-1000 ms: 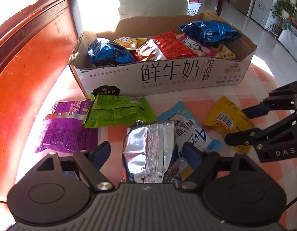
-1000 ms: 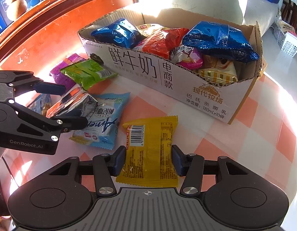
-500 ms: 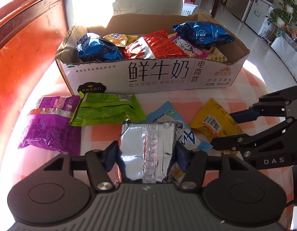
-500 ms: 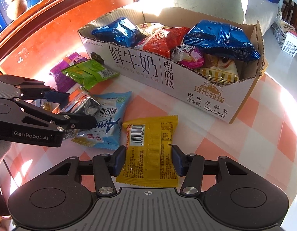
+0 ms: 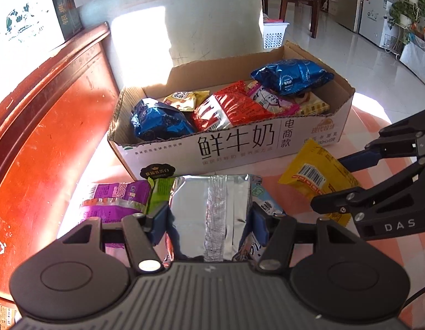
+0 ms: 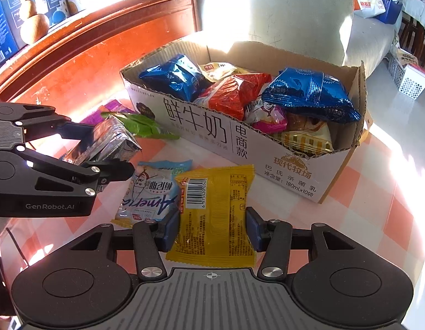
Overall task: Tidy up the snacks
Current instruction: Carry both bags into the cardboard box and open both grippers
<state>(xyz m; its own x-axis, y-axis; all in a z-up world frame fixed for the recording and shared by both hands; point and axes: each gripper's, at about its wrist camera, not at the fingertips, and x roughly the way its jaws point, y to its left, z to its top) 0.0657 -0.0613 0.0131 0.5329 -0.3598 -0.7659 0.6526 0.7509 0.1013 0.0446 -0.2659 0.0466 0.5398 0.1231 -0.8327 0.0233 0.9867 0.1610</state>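
My left gripper (image 5: 209, 220) is shut on a silver foil packet (image 5: 212, 209) and holds it tilted up off the table; in the right wrist view the same packet (image 6: 110, 140) sits between the left gripper (image 6: 105, 151) fingers. My right gripper (image 6: 212, 228) is shut on a yellow packet (image 6: 215, 206), whose barcode end points away from me. In the left wrist view the right gripper (image 5: 330, 184) pinches that yellow packet (image 5: 311, 176). Behind both stands an open cardboard box (image 5: 240, 143) filled with blue, red and other snack bags.
A purple packet (image 5: 113, 195), a green packet (image 5: 160, 192) and a light blue packet (image 6: 151, 189) lie on the checked tablecloth (image 6: 363, 192) in front of the box. A red wooden board (image 5: 47, 137) runs along the left, and a pale chair back (image 5: 198, 27) stands behind.
The left gripper's jaws closed on the silver packet and then lifted it, tilting the view up toward the box. The right gripper stayed put with the yellow packet.
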